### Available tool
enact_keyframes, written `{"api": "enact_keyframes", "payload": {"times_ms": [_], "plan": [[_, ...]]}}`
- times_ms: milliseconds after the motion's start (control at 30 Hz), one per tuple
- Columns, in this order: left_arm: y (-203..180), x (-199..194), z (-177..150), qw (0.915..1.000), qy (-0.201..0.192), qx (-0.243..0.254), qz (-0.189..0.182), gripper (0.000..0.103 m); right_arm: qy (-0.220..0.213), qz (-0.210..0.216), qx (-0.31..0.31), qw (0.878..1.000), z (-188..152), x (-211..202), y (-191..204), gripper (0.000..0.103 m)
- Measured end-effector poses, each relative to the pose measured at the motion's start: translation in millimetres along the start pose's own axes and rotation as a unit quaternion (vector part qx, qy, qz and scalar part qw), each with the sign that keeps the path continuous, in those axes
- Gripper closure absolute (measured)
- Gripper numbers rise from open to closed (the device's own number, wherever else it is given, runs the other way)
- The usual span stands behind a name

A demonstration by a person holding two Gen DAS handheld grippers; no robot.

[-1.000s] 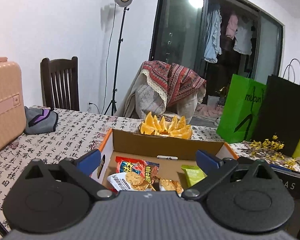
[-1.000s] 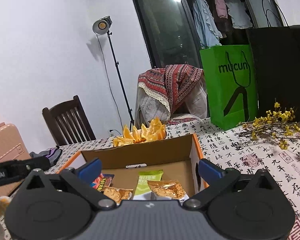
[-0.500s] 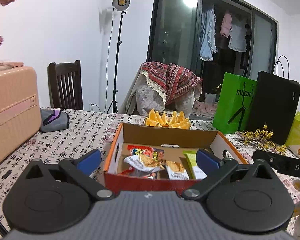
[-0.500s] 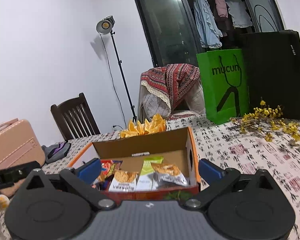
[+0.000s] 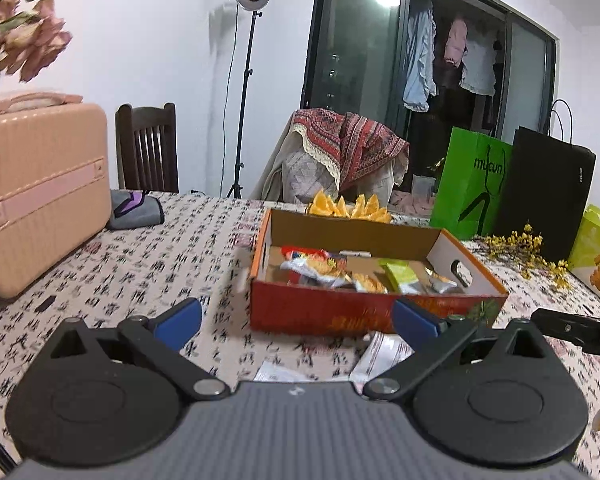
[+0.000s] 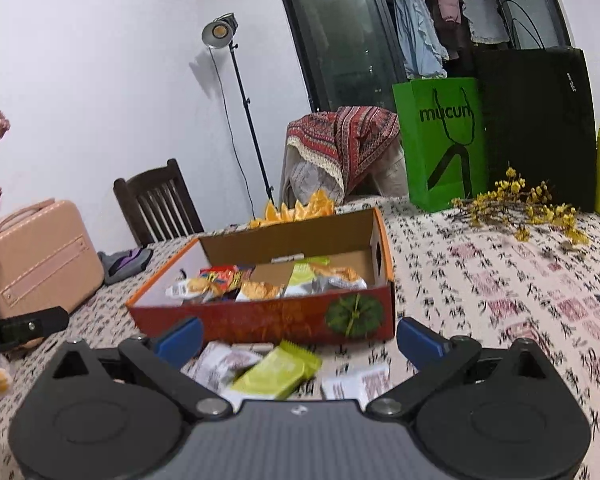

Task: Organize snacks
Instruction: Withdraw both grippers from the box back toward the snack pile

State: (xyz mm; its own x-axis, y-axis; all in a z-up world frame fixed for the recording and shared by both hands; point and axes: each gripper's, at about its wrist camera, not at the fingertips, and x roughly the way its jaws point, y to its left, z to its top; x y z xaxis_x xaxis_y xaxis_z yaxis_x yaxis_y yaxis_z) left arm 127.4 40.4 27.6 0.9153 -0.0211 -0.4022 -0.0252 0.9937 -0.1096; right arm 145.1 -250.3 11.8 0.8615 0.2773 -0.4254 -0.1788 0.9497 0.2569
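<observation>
Both grippers have drawn back from the box point(image 6: 268, 322); more tablecloth shows | left gripper point(image 5: 296, 322) spread wide, empty; right gripper point(image 6: 299, 338) likewise | cardboard box, red glossy front, holds crinkly foil packets point(image 6: 260, 282) | flat green wrapper point(image 6: 278, 370) and white sachets point(image 6: 220, 362) lie before it on the cloth point(image 6: 500, 280)

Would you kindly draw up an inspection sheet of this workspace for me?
Surface: table under calligraphy-print cloth.
Job's things: open cardboard box holding snack packets; green packet and white packets loose in front of it.
Clutter: pink case, yellow sprigs, orange slices.
Grippers: left claw and right claw both open, empty.
Cables: lamp lead down the wall.
Surroundings: chair, green bag, black bag.
</observation>
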Motion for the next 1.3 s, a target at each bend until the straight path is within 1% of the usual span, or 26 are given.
{"api": "enact_keyframes", "payload": {"times_ms": [167,367,500,633,800,1067,1200,1300], "plan": [[13.7,-13.8,-16.3,1.0000,0.003,-0.001,0.001,0.000,0.009,0.005,-0.008,1.000,-17.1,-11.9,5.6,0.000],[27.1,-26.2,-38.1,0.9999,0.016,0.003,0.000,0.000,0.020,0.018,-0.011,1.000,-35.9,-23.2,11.9,0.000],[36.9,-34.4,-52.0,0.9997,0.025,-0.002,-0.003,0.000,0.024,0.020,-0.017,0.999,-48.0,-31.3,17.8,0.000],[41.9,-42.7,-59.6,0.9998,0.021,0.007,-0.001,0.000,0.029,0.030,-0.014,0.999,-56.3,-36.0,17.8,0.000],[46.7,-46.1,-63.0,0.9998,0.021,0.003,-0.003,0.000,0.026,0.013,-0.023,0.999,-62.6,-38.2,20.7,0.000],[53.4,-40.2,-68.7,0.9995,0.030,-0.003,-0.007,0.000,0.038,-0.020,-0.029,0.999,-69.8,-33.0,19.5,0.000],[56.3,-36.2,-69.7,0.9994,0.034,-0.007,-0.007,0.000,0.039,-0.018,-0.022,0.999,-71.3,-31.3,17.4,0.000],[57.8,-33.7,-71.0,0.9993,0.037,-0.009,-0.006,0.000,0.041,-0.023,-0.035,0.998,-72.0,-27.8,22.3,0.000]]}}
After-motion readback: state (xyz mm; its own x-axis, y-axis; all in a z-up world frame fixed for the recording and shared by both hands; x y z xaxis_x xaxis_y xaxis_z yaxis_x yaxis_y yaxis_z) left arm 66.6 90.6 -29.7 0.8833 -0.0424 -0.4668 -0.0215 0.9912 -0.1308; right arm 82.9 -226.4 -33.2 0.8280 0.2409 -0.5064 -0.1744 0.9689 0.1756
